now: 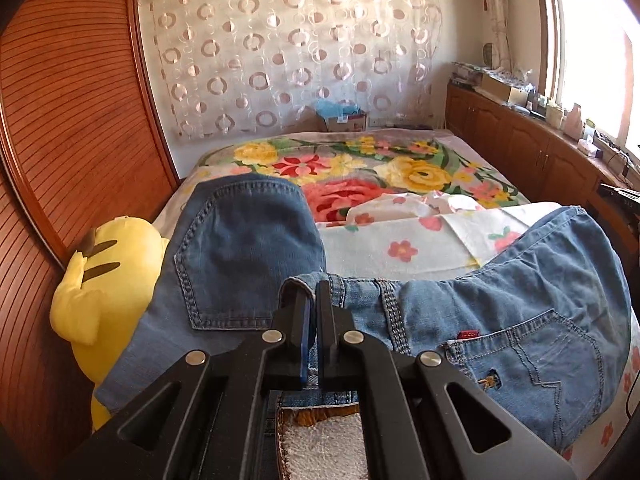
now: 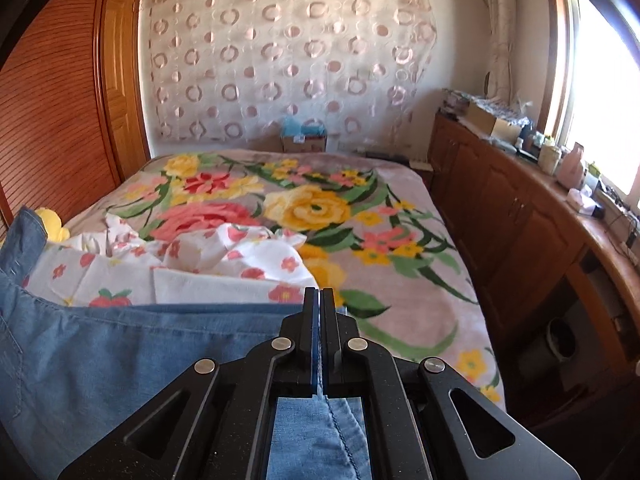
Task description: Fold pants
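Over the bed (image 2: 400, 280), both grippers clamp the pants (image 1: 248, 248)

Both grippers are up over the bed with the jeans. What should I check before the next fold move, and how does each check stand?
1. Left gripper shut on the jeans, at the waistband: ok.
2. Right gripper shut on the jeans: ok, denim shows between its jaws.
3. Denim between the grippers smooth: not ok, it sags and bulges.
4. Landing spot clear: not ok, a floral cloth lies crumpled ahead on the bed.
5. Yellow plush clear of the jeans: cannot tell, denim overlaps it in view.
6. Legs aligned: cannot tell, out of view.
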### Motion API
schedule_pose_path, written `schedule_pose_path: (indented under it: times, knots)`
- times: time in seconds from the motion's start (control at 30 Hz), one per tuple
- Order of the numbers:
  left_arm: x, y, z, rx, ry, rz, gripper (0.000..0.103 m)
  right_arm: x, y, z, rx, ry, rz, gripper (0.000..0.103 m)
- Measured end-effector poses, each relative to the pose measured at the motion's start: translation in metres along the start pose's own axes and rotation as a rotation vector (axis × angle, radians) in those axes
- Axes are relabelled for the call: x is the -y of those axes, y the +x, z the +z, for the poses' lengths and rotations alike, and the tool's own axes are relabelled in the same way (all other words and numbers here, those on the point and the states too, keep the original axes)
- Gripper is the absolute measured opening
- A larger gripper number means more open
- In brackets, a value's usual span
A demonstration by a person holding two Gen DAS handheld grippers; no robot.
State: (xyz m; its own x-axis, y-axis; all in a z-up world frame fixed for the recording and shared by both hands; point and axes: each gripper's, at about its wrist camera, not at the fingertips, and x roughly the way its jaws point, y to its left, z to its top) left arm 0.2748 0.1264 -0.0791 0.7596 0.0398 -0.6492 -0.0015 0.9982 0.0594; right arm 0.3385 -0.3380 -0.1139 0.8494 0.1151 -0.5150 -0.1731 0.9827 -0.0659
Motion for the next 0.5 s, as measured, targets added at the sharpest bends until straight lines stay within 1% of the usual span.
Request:
schedule_pose_path:
  times: [0.07,0.17,0.2,0.23,0.3,0.33,0.37,0.4,0.43,0.47,0.5]
  knots:
    - [0.001,0.004,-0.001,-0.011,0.003,-0.002,0.003,0.005,0.009,-0.002,-0.020,0.013,0.012,0.001]
    - [0.000,0.007,-0.004,-0.025,0.009,0.001,0.003,0.012,0.025,0.000,-0.066,0.020,0.038,0.006]
    - [-0.001,0.010,-0.003,-0.032,0.008,0.002,0.003,0.013,0.030,0.001,-0.076,0.020,0.032,0.008]
    - [-0.004,0.013,-0.003,-0.039,0.002,-0.002,0.003,0.016,0.035,0.011,-0.088,0.022,0.031,0.008]
    - [-0.003,0.013,-0.004,-0.043,0.002,-0.007,0.004,0.015,0.034,0.010,-0.100,0.027,0.036,0.009]
    - [-0.002,0.011,-0.004,-0.043,0.007,-0.008,0.004,0.016,0.029,0.016,-0.099,0.027,0.037,0.009]
    - [-0.001,0.010,-0.004,-0.042,0.010,-0.010,0.008,0.015,0.028,0.017,-0.097,0.024,0.040,0.011]
    - [-0.001,0.009,-0.004,-0.042,0.009,-0.013,0.012,0.015,0.025,0.018,-0.093,0.023,0.043,0.015]
    - [0.000,0.006,-0.004,-0.043,0.008,-0.026,0.014,0.013,0.024,0.017,-0.091,0.022,0.046,0.018]
    - [0.000,0.004,-0.004,-0.044,0.007,-0.031,0.018,0.012,0.022,0.016,-0.089,0.019,0.048,0.023]
    - [0.001,0.002,-0.005,-0.043,0.011,-0.035,0.025,0.010,0.020,0.015,-0.084,0.016,0.050,0.025]
